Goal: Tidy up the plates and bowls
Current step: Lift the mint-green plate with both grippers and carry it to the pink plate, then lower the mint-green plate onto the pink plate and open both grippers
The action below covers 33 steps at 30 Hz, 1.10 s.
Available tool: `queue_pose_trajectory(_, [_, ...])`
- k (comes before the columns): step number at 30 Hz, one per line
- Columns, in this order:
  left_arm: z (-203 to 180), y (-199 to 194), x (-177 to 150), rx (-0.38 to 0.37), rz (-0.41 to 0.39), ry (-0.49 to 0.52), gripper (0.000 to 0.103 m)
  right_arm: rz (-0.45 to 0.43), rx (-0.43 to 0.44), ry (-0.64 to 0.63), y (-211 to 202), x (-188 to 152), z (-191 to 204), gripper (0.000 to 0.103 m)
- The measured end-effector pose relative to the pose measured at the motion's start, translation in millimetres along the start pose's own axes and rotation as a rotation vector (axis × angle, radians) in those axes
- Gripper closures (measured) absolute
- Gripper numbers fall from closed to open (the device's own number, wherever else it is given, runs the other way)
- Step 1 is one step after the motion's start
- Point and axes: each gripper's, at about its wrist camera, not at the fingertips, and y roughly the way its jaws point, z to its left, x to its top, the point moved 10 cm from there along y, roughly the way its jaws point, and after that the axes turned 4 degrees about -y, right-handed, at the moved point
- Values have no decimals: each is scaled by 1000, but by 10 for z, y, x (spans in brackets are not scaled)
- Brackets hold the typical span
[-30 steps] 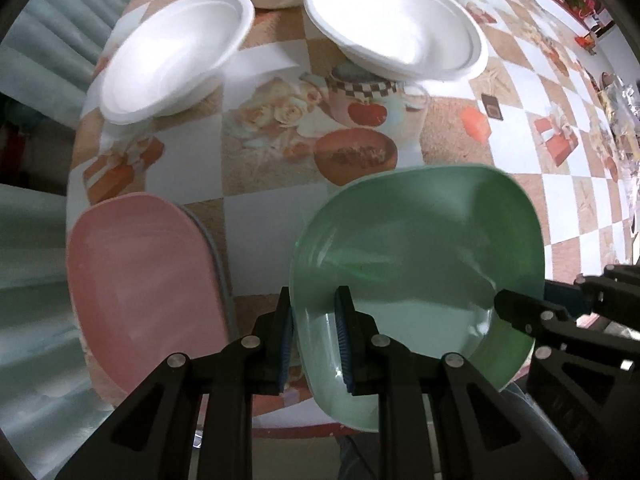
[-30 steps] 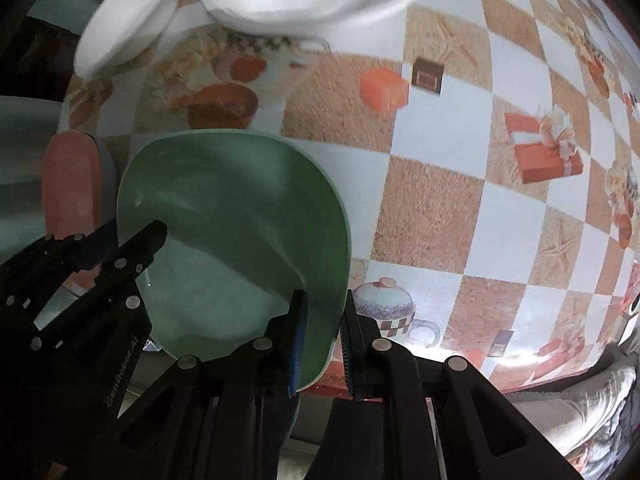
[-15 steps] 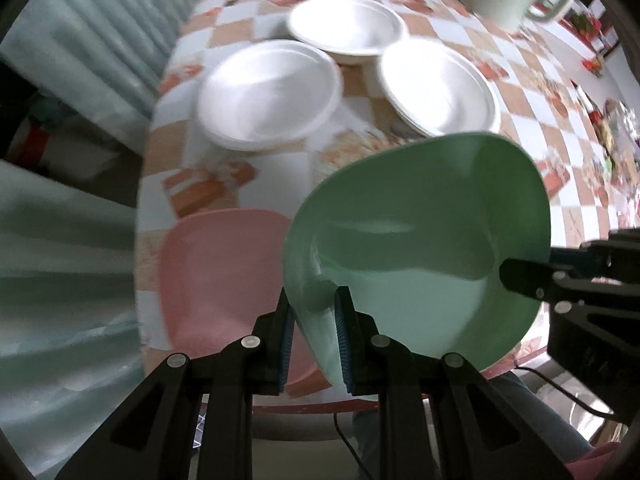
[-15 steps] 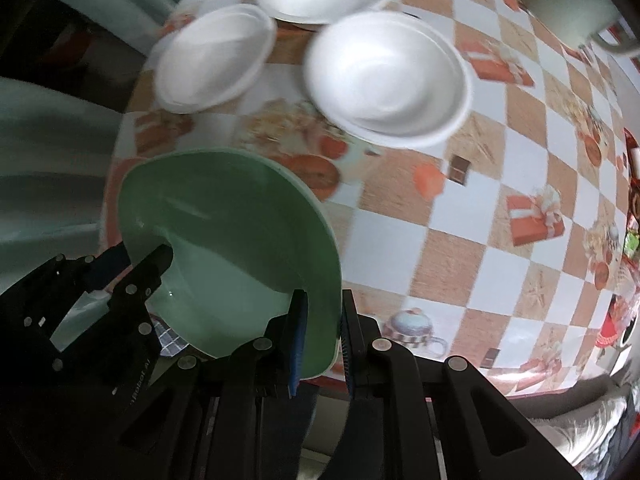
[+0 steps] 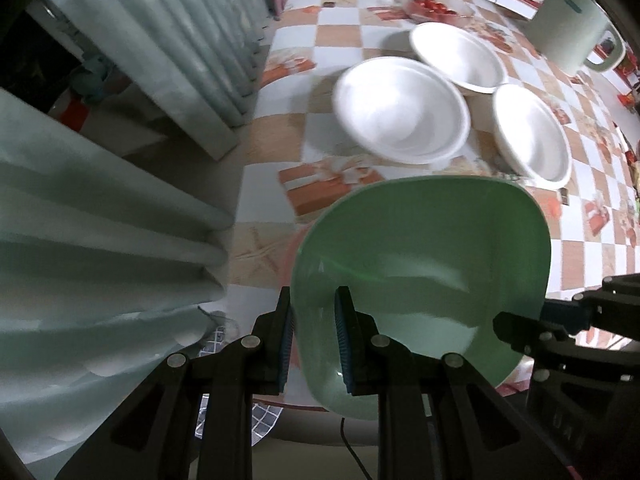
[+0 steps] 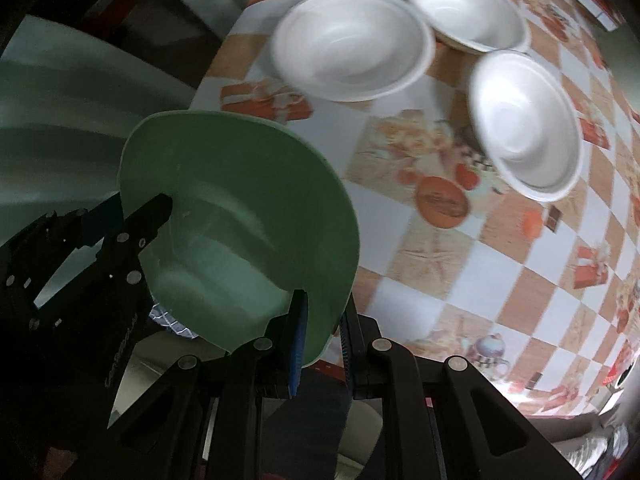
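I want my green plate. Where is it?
The green plate is held up above the near table edge, pinched by both hand-held grippers, in front of three white bowls.

text: faint pale lettering runs along the side of my left gripper [image 6: 120, 236] in the right wrist view, too dim and skewed for me to read | elsewhere: I find no readable words, numbers or signs on the tablecloth [image 5: 328, 56] or the kettle [image 5: 568, 28]

The right tongs [image 6: 320, 336] pinch the green plate's [image 6: 240, 216] rim. The left tongs [image 6: 132, 224] hold its other side. Three white bowls [image 6: 352, 46] sit on the tabletop [image 6: 500, 280].
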Motion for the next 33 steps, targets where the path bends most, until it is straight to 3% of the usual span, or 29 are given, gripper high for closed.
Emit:
queue_pose_trajectory(13, [136,330,-35,24,40,11,81,75,8,1,390,24,199,85])
queue_pose_trajectory(28, [106,504,-91,14,61,11,81,88,-11,-3,657,69,140,85])
queue_pose_trajectory(31, [122,512,-71,16,56,15,75,92,0,-6,684,96,156,85])
queue_pose_trajectory(33, [114,511,-54,11,49,18,63,95,21,-7,701,100,177,85])
